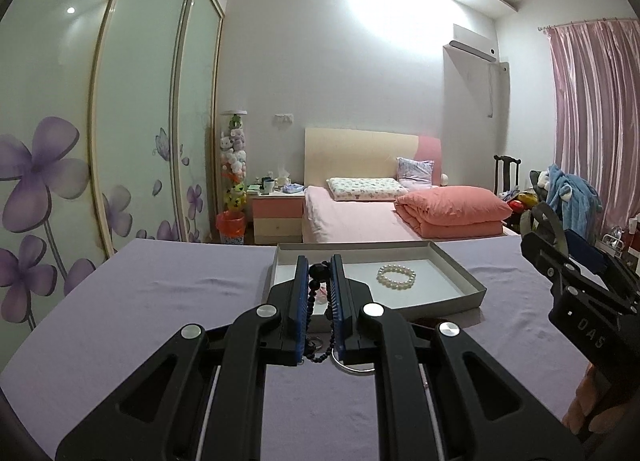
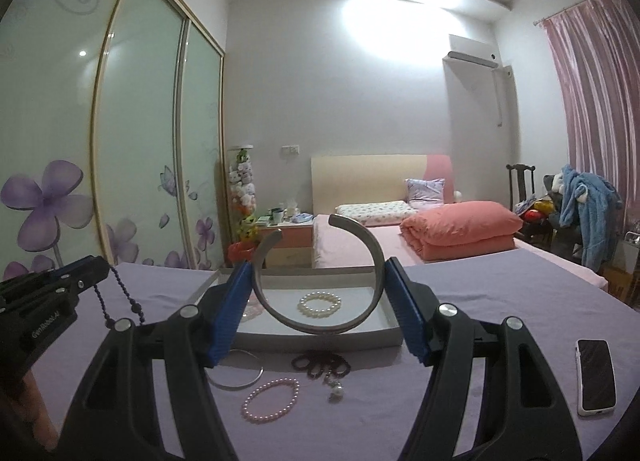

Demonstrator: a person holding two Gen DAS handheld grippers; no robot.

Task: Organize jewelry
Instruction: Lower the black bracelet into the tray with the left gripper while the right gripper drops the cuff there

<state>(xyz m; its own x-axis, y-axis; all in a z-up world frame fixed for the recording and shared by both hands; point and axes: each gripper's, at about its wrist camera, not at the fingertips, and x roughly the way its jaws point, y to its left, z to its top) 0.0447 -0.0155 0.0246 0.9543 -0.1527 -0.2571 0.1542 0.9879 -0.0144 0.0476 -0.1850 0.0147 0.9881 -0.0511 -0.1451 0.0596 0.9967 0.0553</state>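
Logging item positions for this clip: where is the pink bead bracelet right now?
In the right wrist view, the pink bead bracelet lies on the purple cloth, in front of the tray, between the thin silver bangle and the dark bead necklace.

Both wrist cameras look forward along their grippers, low over the purple tablecloth (image 1: 160, 301), facing the bed (image 2: 360, 237) across the room. They share the white tray (image 1: 452, 265) close ahead; each sees the other gripper at its frame's edge.

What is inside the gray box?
A white pearl bracelet lies inside the gray box. Something pale sits at its left edge, mostly hidden behind the right gripper holding a silver cuff.
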